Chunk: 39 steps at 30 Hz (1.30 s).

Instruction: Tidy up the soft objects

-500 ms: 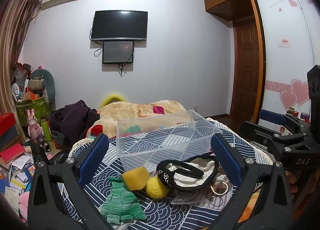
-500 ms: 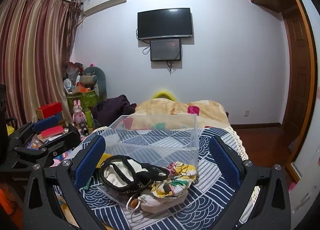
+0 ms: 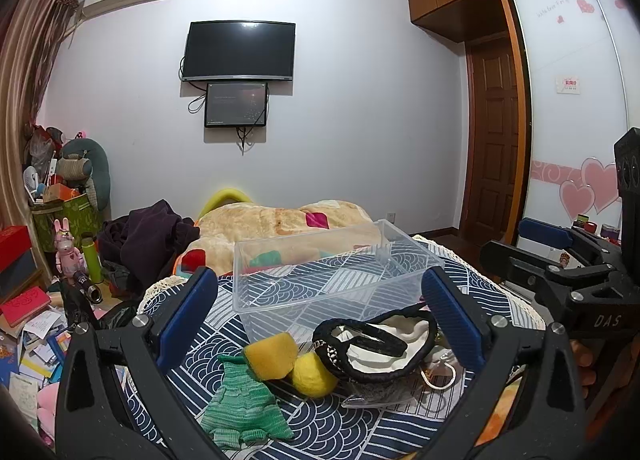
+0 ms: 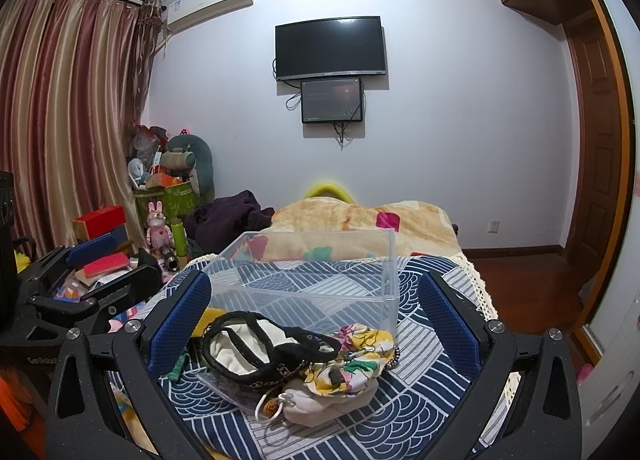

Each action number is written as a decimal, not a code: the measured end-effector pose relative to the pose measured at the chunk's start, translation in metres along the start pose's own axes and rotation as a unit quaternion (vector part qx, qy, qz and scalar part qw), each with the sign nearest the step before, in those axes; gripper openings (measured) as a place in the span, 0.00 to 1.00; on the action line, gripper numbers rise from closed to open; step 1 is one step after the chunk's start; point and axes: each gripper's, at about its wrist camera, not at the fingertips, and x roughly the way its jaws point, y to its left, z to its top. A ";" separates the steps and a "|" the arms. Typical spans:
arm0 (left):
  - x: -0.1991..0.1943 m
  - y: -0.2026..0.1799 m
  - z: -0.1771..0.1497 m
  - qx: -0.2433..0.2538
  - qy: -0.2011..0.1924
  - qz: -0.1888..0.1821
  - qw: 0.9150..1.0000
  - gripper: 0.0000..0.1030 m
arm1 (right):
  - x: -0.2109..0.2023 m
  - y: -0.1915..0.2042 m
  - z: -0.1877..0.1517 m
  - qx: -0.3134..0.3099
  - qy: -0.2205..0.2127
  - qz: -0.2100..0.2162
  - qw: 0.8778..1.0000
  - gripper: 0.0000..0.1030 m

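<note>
A clear plastic bin (image 3: 336, 276) stands empty on the blue patterned bed cover (image 3: 328, 428); it also shows in the right wrist view (image 4: 320, 280). In front of it lie a green knitted piece (image 3: 240, 400), a yellow sponge (image 3: 270, 354), a yellow ball (image 3: 312, 376) and a black-rimmed white pouch (image 3: 376, 348). The right wrist view shows the pouch (image 4: 256, 348), a floral cloth (image 4: 360, 356) and a white drawstring bag (image 4: 312, 404). My left gripper (image 3: 320, 324) is open above the sponge and pouch. My right gripper (image 4: 316, 332) is open above the pouch and floral cloth.
A beige blanket (image 3: 280, 220) and dark clothes (image 3: 148, 236) lie behind the bin. Boxes, books and toys (image 3: 36, 300) crowd the floor at left. The right gripper's body (image 3: 572, 280) shows at right in the left view. A wooden door (image 4: 600, 164) is at right.
</note>
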 end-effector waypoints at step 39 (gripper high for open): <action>0.003 -0.006 0.000 0.001 0.006 0.000 1.000 1.00 | -0.002 0.006 -0.001 0.001 -0.004 0.004 1.000 1.00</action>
